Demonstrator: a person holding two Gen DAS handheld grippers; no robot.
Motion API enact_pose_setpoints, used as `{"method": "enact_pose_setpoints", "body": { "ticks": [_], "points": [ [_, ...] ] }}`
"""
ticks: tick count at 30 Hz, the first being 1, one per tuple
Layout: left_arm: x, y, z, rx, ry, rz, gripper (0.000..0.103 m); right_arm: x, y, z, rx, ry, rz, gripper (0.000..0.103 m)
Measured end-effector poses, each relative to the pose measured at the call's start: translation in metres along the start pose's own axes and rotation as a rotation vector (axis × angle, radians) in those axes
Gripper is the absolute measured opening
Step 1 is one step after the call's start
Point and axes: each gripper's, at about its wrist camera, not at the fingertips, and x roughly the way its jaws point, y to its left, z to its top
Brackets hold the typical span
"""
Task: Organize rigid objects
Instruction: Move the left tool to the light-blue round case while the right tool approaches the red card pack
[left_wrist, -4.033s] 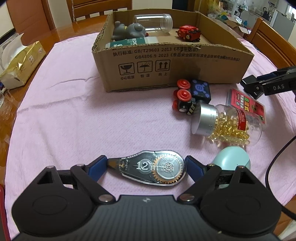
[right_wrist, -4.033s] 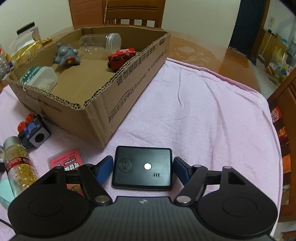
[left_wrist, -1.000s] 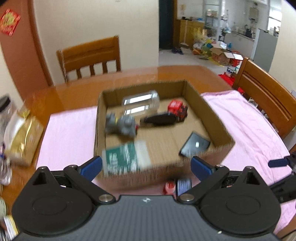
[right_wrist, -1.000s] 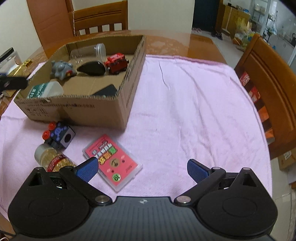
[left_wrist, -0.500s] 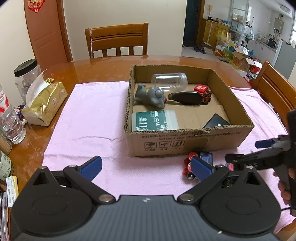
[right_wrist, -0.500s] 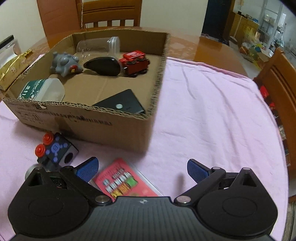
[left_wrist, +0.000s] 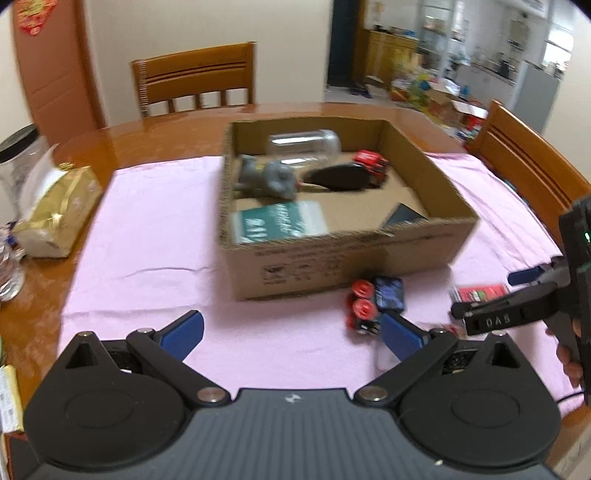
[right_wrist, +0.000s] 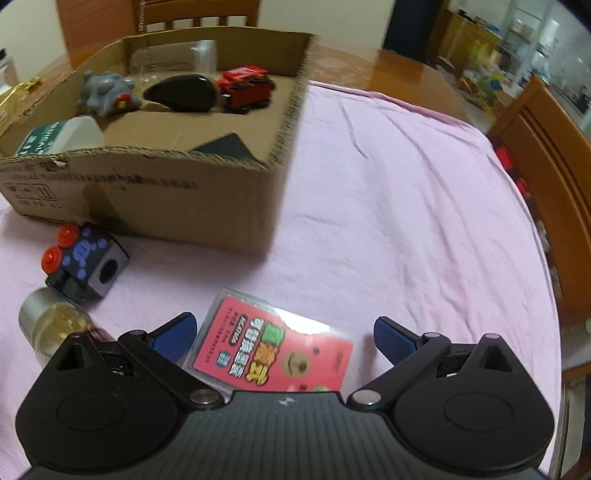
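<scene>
Grippers both gaped wide, empty: I held the right gripper (right_wrist: 283, 334) over the red card pack (right_wrist: 271, 350), near the cardboard box (right_wrist: 155, 192); left gripper (left_wrist: 291, 330) hovered before the box too.

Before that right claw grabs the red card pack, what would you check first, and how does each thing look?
1. Right claw open: ok.
2. Red card pack between its fingers: ok, lying flat on the cloth.
3. Nothing on the pack: ok.
4. Space in the cardboard box: ok, bare floor shows.
5. Left claw clear of the way: ok, open, empty.
6. Grip on so flat a pack: cannot tell.
</scene>
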Motion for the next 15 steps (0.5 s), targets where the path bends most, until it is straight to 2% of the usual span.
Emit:
{"method": "enact_pose_setpoints", "body": {
  "ticks": [3, 8, 11, 15],
  "points": [
    [0.004, -0.007, -0.005, 0.032, 0.015, -0.043, 0.101, -0.005, -0.005, -0.007, 0.015, -0.003, -0.028, 0.103],
    [0.009, -0.023, -0.014, 0.085, 0.039, -0.065, 0.101, -0.007, -0.018, -0.018, 0.028, 0.004, -0.031, 0.103],
    [0.01, -0.035, -0.019, 0.126, 0.05, -0.077, 0.101, -0.006, -0.03, -0.022, 0.027, -0.007, 0.019, 0.103],
    [0.012, -0.052, -0.028, 0.183, 0.084, -0.157, 0.101, -0.003, -0.041, -0.021, 0.006, -0.001, 0.081, 0.103]
  ]
}}
